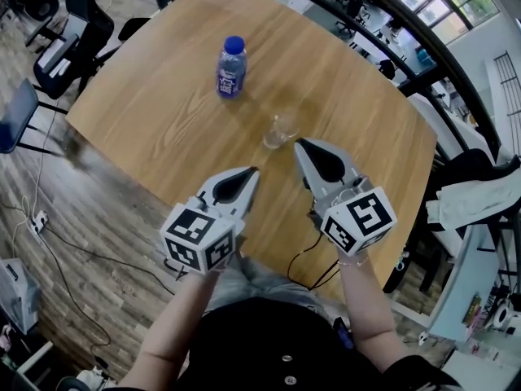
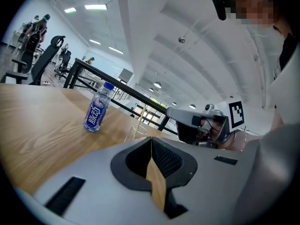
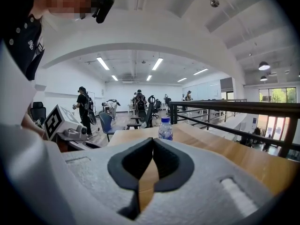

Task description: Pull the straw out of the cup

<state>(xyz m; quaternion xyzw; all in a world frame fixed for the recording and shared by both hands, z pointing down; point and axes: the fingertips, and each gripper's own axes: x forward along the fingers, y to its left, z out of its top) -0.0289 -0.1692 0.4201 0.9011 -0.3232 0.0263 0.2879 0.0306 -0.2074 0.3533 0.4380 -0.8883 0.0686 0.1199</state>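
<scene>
Clear, glossy cup [image 1: 280, 130] on matt wood-grain table [image 1: 146, 120].

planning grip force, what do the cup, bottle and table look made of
Table: wood or wood-look laminate, matt, with visible grain. Cup: clear and glossy, likely thin plastic, possibly glass; the tabletop shows through it. Bottle: clear plastic by its look, with a blue cap and a printed blue wrap.

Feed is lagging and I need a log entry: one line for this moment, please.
left gripper: shut, empty | right gripper: shut, empty | straw: in cup | bottle: upright beyond cup | stage: straw not yet gripped
</scene>
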